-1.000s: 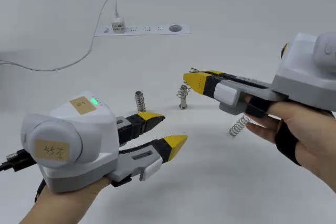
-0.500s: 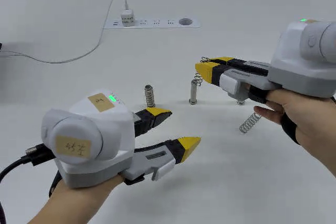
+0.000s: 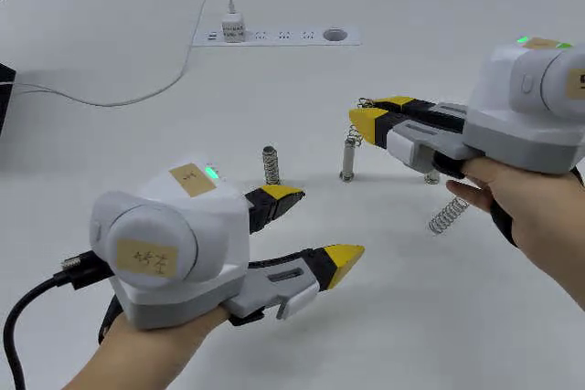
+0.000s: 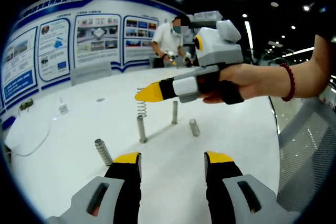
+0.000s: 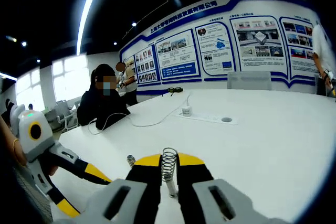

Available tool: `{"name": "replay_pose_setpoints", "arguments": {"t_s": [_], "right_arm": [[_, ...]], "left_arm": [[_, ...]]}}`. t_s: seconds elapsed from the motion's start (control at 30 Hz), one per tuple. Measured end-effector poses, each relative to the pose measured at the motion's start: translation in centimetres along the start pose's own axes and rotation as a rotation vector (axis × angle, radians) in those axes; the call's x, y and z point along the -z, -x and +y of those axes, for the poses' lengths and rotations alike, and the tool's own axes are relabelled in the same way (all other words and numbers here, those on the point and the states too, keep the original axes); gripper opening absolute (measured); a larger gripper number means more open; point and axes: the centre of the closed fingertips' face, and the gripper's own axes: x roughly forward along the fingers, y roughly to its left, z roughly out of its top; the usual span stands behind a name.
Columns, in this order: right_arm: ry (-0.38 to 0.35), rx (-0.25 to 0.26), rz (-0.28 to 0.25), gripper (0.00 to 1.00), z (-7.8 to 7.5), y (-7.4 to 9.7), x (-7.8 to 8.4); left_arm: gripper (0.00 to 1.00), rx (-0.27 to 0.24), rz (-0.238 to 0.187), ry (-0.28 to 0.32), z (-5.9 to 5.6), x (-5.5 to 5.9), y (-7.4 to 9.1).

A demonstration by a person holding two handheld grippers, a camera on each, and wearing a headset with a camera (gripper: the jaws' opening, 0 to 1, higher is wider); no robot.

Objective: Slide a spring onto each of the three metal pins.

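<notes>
With our right gripper (image 3: 366,112) clamped on a spring (image 3: 353,136) poised atop the middle pin (image 3: 347,167), well in from the edges of the table (image 3: 411,317), and our left gripper (image 3: 320,224) spread idle, we should next lower it straight.

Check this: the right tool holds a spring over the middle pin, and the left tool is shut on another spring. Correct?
No. The left tool is open and holds nothing, as the left gripper view shows. The right tool does hold a spring over the middle pin.
</notes>
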Motion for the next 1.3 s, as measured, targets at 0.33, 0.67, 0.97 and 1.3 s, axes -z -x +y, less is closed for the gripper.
{"name": "replay_pose_setpoints", "arguments": {"t_s": [0.33, 0.67, 0.97, 1.3], "right_arm": [[0.079, -0.001, 0.045, 0.11, 0.2, -0.6, 1.0], [0.184, 0.001, 0.110, 0.11, 0.6, -1.0, 2.7], [0.208, 0.003, 0.208, 0.11, 0.7, -1.1, 5.4], [0.187, 0.015, 0.229, 0.12, 0.7, -1.1, 6.0]], "left_arm": [[0.50, 0.002, 0.004, 0.001, 0.1, 0.2, 0.0], [0.50, -0.008, 0.000, 0.004, 0.5, 0.1, 0.1], [0.50, -0.012, -0.007, 0.001, 0.6, -0.2, 0.2], [0.50, -0.017, -0.020, -0.011, 0.6, -0.8, 0.3]]}}
